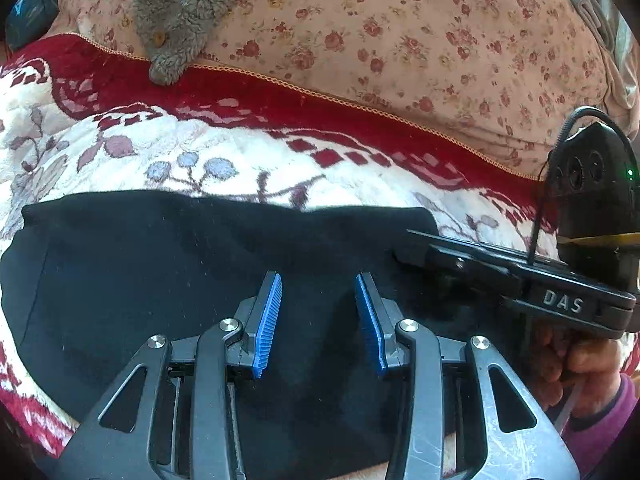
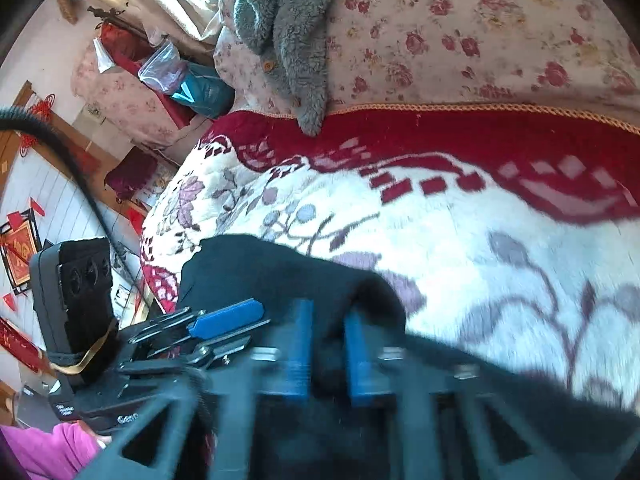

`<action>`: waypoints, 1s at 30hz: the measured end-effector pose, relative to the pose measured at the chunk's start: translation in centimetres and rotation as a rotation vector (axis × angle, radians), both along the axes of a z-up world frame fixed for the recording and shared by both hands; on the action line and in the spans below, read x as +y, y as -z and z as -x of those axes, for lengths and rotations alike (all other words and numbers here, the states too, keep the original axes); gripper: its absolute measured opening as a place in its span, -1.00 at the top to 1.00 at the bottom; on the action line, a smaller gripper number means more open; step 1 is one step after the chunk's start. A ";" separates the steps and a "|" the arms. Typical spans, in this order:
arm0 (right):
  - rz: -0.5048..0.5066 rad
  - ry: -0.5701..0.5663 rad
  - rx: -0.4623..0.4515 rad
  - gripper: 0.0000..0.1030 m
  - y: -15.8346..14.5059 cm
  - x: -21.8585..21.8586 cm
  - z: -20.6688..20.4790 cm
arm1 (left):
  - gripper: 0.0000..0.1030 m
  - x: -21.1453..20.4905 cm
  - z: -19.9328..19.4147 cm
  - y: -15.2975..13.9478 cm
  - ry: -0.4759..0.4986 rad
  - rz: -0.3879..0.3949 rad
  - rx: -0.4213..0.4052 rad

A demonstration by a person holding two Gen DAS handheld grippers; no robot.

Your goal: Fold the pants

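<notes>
Black pants (image 1: pixel 168 280) lie folded flat on a white and red floral blanket (image 1: pixel 120 148). My left gripper (image 1: pixel 319 280) hovers just over the pants' middle, blue pads apart, nothing between them. My right gripper (image 2: pixel 329 312) is blurred in its own view; its blue pads stand a little apart over the right end of the pants (image 2: pixel 256 268), with dark cloth between them. From the left wrist view the right gripper's body (image 1: pixel 560 296) sits at the pants' right edge, its tips hidden.
A grey fleece garment (image 1: pixel 176 12) lies on a rose-print quilt (image 1: pixel 400 40) behind the blanket. In the right wrist view the bed's left edge drops to a cluttered room with bags (image 2: pixel 192 88). The left gripper shows there too (image 2: pixel 224 324).
</notes>
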State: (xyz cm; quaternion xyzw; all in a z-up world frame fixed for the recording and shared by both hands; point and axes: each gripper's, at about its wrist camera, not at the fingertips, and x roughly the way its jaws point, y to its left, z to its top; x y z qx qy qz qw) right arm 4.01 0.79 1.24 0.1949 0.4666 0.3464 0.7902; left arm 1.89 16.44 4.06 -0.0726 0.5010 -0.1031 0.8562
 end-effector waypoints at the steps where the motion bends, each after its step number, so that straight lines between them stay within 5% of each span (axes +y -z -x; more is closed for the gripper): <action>1: -0.012 0.000 -0.002 0.84 -0.1 0.1 -0.3 | 0.27 0.1 -0.3 0.0 -0.003 0.002 0.001; 6: 0.042 0.023 -0.073 0.86 -1.7 0.4 -1.7 | 0.27 0.1 -1.6 -0.5 -0.020 0.008 -0.029; 12: 0.107 0.063 -0.024 0.81 1.3 0.4 -2.6 | 0.27 -0.5 -2.2 0.9 -0.022 -0.028 -0.028; 15: 0.125 0.097 -0.078 0.53 -0.9 -0.7 -1.0 | 0.27 -0.6 -1.8 0.4 -0.010 -0.048 -0.046; 19: 0.187 0.124 -0.171 0.52 -3.2 -3.3 2.7 | 0.27 -0.7 -0.9 -0.6 0.002 -0.012 -0.067; 24: 0.344 0.117 -0.214 0.23 -2.8 -5.6 5.4 | 0.27 -2.6 0.7 -1.6 0.063 0.020 -0.081; 30: 0.432 0.111 -0.220 0.23 -1.8 -6.9 6.6 | 0.27 -6.7 1.4 -0.9 0.158 -0.027 -0.076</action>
